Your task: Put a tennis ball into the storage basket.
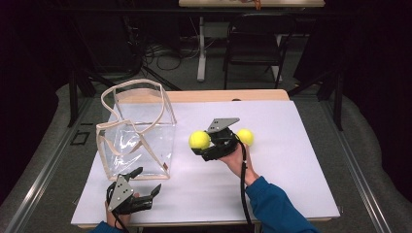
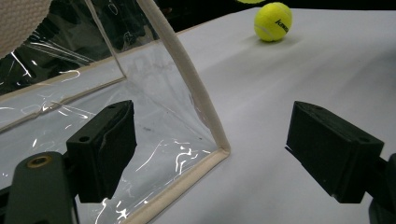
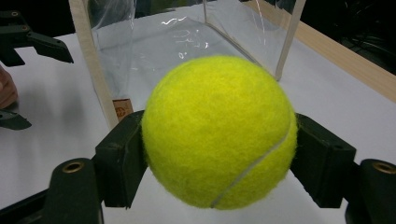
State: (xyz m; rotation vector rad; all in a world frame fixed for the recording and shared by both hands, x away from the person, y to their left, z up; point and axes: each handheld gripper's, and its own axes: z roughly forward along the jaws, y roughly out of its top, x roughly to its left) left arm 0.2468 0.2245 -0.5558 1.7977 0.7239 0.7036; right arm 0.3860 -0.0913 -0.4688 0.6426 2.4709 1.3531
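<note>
Right gripper view has my right gripper (image 3: 219, 154) clamped across the middle of a fuzzy yellow felt tennis ball (image 3: 219, 130), lifted off the white table (image 1: 291, 145) beside the clear plastic tote bag with cream trim (image 1: 138, 141). Light, springy, grippy felt; squeezing at its widest part should hold. My left gripper (image 1: 142, 183) stands wide open at the bag's corner.

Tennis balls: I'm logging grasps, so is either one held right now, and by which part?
The right tongs clamp one tennis ball across its middle, a jaw on each side.
</note>
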